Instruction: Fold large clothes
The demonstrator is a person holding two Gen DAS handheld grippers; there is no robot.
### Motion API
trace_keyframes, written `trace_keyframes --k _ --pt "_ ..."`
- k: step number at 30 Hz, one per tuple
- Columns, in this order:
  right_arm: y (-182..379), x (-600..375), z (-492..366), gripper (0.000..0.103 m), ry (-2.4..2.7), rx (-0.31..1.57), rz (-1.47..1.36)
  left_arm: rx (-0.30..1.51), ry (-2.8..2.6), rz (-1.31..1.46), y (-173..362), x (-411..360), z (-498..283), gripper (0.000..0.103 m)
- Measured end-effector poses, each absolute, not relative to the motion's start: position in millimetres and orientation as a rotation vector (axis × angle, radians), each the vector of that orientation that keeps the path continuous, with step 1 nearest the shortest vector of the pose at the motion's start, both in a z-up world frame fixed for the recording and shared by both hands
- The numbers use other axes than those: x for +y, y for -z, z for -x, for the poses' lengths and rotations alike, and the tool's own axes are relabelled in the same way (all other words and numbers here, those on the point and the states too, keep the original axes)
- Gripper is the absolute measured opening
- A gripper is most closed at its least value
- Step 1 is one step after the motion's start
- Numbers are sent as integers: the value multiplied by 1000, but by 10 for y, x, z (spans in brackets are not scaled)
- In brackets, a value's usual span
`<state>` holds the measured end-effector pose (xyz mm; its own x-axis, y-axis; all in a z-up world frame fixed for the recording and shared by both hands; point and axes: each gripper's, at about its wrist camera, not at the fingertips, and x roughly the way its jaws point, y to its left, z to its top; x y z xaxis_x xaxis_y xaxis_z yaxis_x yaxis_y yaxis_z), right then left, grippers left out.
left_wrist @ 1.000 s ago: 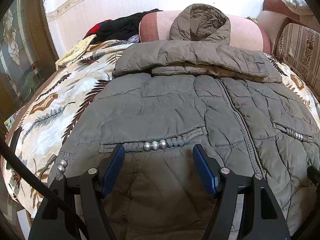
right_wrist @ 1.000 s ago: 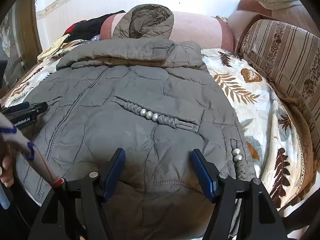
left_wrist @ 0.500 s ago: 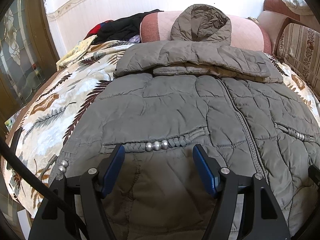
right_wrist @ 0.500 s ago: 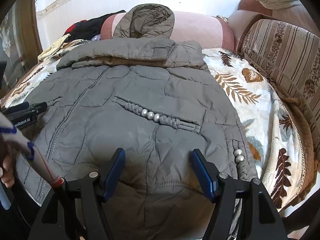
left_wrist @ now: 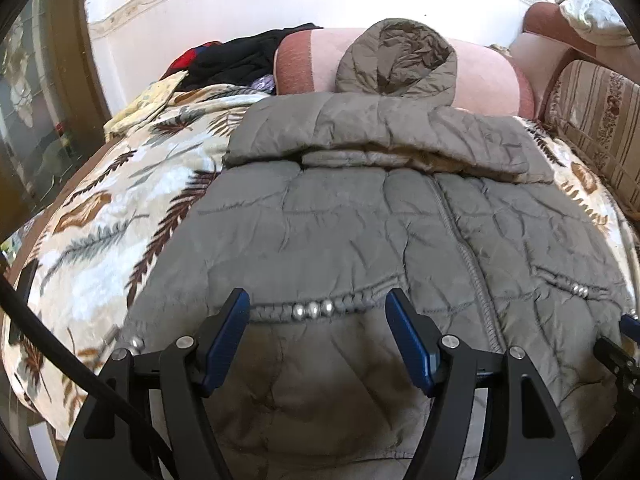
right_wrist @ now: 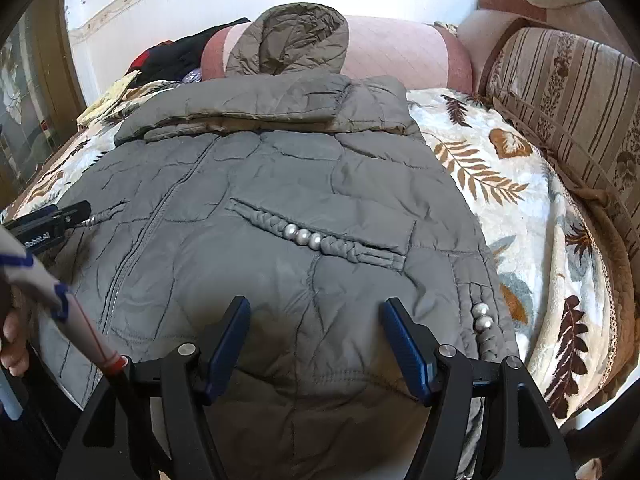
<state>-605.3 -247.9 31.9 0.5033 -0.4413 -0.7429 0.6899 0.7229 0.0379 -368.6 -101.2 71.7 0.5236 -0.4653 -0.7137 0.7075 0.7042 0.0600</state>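
A grey quilted hooded jacket [left_wrist: 360,232] lies front up on the bed, zip closed, both sleeves folded across its chest below the hood [left_wrist: 396,60]. In the right wrist view the same jacket [right_wrist: 260,208] fills the middle. My left gripper [left_wrist: 318,312] hovers open over the hem on the jacket's left side, just short of a braided pocket trim with silver beads [left_wrist: 312,310]. My right gripper [right_wrist: 314,320] hovers open over the hem on the right side, below the other beaded pocket trim [right_wrist: 304,236]. Nothing sits between either pair of blue pads.
A leaf-patterned blanket [left_wrist: 100,232] covers the bed. A pink bolster [right_wrist: 400,48] lies at the head, with dark clothes [left_wrist: 240,56] piled to its left. A striped sofa back [right_wrist: 568,92] runs along the right. The left gripper's tip [right_wrist: 52,220] and a hand [right_wrist: 12,344] show at the left edge.
Both views have crept slightly down the jacket, so the beaded trims sit a little higher up in the picture. Both grippers stay open and the jacket lies unmoved.
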Motion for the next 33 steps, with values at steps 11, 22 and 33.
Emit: trace_keyframes --k 11,22,33 --pt "-944 -2980 5953 73 621 709 -516 713 726 -298 -1298 -1656 3082 79" --pt "-2048 -3798 5124 76 622 694 -433 830 668 -277 -728 -2101 2360 80" --pt "-2385 -5402 3668 80 724 625 -444 704 703 -297 -823 -2128 2325 80"
